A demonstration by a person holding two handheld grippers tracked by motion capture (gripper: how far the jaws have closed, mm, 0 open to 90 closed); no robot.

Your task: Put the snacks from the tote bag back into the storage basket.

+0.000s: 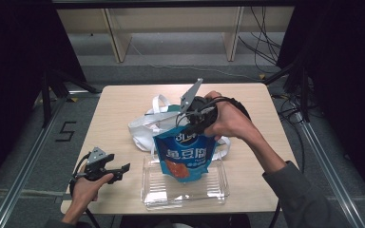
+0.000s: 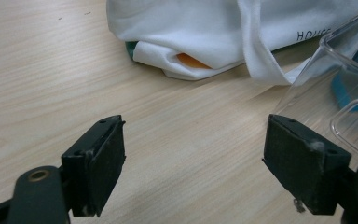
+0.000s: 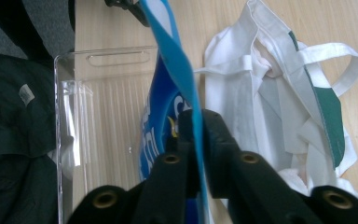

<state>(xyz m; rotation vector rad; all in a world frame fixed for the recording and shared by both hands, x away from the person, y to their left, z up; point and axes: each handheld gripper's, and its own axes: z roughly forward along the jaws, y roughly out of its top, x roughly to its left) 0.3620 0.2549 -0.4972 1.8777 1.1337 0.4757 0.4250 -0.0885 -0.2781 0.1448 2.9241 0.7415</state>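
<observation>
A blue snack bag [image 1: 185, 156] with white and orange print hangs upright, its bottom inside a clear plastic tray [image 1: 218, 190] near the table's front edge. My right gripper [image 1: 190, 124] is shut on the bag's top edge. In the right gripper view the jaws [image 3: 196, 121] pinch the thin blue seam [image 3: 168, 42] over the tray [image 3: 107, 116]. My left gripper [image 1: 123, 171] rests low at the front left, open with nothing in it. Between its pads [image 2: 193, 140] there is only bare tabletop.
A crumpled white tote bag [image 1: 145, 128] with green trim lies behind the tray, at the middle of the wooden table [image 1: 123, 99]. In the left gripper view the tote [image 2: 205, 32] shows something orange inside, and the tray's corner [image 2: 335, 70] is at the right.
</observation>
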